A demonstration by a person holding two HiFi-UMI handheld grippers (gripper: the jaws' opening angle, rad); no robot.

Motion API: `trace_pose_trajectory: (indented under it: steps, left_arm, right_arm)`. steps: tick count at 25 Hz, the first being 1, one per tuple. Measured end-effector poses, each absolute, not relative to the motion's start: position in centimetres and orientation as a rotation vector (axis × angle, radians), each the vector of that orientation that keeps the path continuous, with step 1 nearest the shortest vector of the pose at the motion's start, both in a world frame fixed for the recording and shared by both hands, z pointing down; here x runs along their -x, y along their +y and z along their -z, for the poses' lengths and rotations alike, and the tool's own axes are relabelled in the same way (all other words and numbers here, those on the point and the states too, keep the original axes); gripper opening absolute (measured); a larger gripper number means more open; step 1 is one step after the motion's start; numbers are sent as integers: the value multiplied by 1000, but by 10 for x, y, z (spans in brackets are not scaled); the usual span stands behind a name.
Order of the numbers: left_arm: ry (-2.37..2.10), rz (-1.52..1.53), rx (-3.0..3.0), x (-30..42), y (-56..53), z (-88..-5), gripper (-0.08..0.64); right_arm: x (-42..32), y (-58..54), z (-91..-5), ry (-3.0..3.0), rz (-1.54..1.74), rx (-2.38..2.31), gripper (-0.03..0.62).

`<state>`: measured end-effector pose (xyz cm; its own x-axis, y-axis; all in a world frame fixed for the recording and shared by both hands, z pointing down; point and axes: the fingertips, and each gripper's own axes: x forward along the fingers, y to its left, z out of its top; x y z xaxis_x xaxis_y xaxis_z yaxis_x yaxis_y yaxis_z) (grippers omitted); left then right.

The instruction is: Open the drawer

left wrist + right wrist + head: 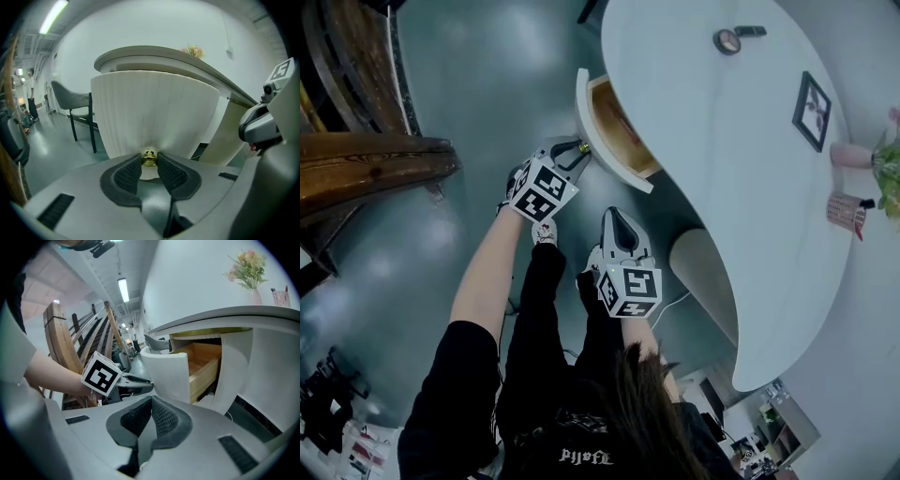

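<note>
The drawer (606,142) showed a white, curved, finely ribbed front with a small brass knob (149,157), and it stood partly out from under the white table (741,187). The left gripper (149,165) had its jaws clamped on that knob, the drawer front right ahead of its tips. That view gave only the front; the right gripper view showed the pale wooden box (202,363) behind it. The right gripper (151,402) had its jaws pressed together on nothing, with the drawer ahead, slightly to its right and apart from it.
</note>
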<state>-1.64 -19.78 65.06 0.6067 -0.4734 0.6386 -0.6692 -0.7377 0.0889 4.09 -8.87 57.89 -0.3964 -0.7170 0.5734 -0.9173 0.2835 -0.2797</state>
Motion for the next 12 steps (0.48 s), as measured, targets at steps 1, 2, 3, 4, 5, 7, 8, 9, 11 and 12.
trace_pose_trajectory:
  steps: [1, 2, 3, 4, 5, 7, 8, 9, 11, 12]
  left_arm:
    - [-919, -873, -2517, 18, -197, -651, 115]
    - [-914, -879, -2516, 19, -197, -651, 115]
    - [-909, -882, -2515, 21, -196, -651, 115]
    - [-906, -884, -2513, 23, -194, -651, 115]
    - [-906, -884, -2512, 25, -193, -651, 115]
    - [-911, -884, -2505, 29, -190, -651, 115]
    - [-912, -887, -2500, 31, -189, -651, 115]
    - [-913, -892, -2496, 32, -187, -651, 115]
    - [-912, -905, -2490, 34, -185, -651, 115]
    - [-911, -913, -2485, 36, -184, -650, 115]
  right_arm:
    - [-41, -88, -578, -2222, -833, -1482, 26]
    - [-41, -88, -578, -2220, -836, -1484, 26]
    - [-41, -87, -578, -2216, -839, -1487, 26]
    - [-42, -86, -578, -2211, -843, -1491, 26]
    - [-42, -85, -578, -2207, -848, -1495, 26]
    - [-40, -82, -578, -2201, -854, -1495, 26]
    - [-39, -80, -578, -2200, -854, -1492, 26]
    - [-38, -79, -577, -2200, -854, -1486, 26]
    - [-36, -76, -576, -2201, -854, -1476, 26]
    - [-35, -75, -575, -2202, -853, -1472, 26]
